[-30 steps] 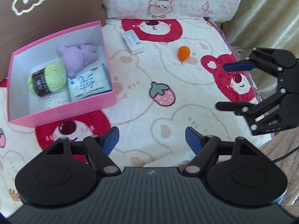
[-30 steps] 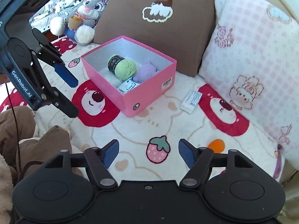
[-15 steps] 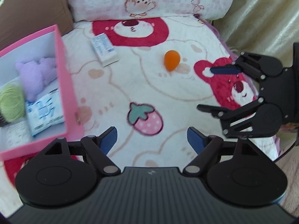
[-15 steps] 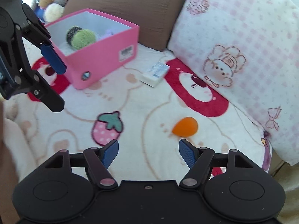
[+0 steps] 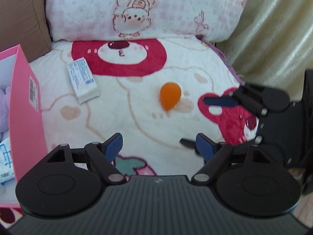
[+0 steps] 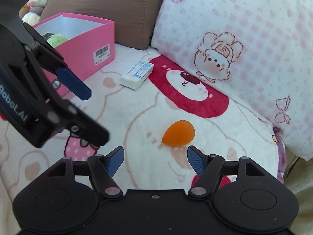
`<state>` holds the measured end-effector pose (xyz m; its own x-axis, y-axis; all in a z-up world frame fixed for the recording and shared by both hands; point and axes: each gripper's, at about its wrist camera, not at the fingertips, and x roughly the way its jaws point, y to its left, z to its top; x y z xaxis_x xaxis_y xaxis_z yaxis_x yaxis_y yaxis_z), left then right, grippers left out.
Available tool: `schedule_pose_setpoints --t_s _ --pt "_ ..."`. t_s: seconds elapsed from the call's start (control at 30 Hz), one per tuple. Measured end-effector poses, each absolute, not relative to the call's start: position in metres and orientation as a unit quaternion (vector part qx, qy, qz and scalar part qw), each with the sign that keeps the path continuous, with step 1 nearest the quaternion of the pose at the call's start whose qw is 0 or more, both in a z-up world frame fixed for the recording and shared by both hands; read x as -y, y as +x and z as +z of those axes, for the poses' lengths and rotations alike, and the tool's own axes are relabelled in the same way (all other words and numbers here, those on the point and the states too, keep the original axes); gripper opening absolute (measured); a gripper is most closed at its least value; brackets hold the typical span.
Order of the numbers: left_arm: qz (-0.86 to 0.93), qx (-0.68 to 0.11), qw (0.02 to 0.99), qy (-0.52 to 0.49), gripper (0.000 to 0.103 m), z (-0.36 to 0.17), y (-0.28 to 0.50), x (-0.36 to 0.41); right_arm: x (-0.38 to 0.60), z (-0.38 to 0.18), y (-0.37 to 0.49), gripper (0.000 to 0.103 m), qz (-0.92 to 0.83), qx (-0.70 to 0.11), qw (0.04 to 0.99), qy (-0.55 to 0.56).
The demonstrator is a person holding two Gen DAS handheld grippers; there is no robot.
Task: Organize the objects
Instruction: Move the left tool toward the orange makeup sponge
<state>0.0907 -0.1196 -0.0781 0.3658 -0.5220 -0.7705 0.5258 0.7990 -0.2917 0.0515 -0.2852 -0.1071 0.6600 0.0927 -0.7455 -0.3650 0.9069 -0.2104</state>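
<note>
Now both grippers, jaws released and empty, sit nearer the orange sponge (image 6: pixel 179 133) than before.

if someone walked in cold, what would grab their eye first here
Probably the orange teardrop sponge, lying alone on the cartoon blanket just ahead of the open right gripper. Next, the pink box at the left by the brown pillow, green yarn showing inside, and a white packet lying beside it.
</note>
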Motion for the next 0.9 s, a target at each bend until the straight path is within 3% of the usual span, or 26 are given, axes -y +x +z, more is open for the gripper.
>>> schedule_pose_setpoints --t_s 0.17,0.57,0.63,0.7,0.9 --pt "-0.303 -0.440 0.846 -0.007 0.081 -0.085 0.111 0.134 0.291 -0.125 0.063 0.075 0.108 -0.401 0.894 -0.171" --pt "-0.314 -0.434 0.843 -0.051 0.074 -0.116 0.144 0.163 0.320 -0.141 0.087 0.075 0.082 -0.408 0.908 -0.052" --pt "-0.318 -0.428 0.844 -0.064 0.067 -0.119 0.150 0.165 0.326 -0.144 0.091 0.074 0.075 -0.412 0.908 -0.029" --pt "-0.323 -0.428 0.841 -0.071 0.048 -0.123 0.155 0.169 0.331 -0.147 0.094 0.074 0.069 -0.416 0.907 -0.011" --pt "-0.339 -0.443 0.824 -0.096 0.034 -0.135 0.163 0.172 0.336 -0.154 0.100 0.075 0.059 -0.408 0.911 0.017"
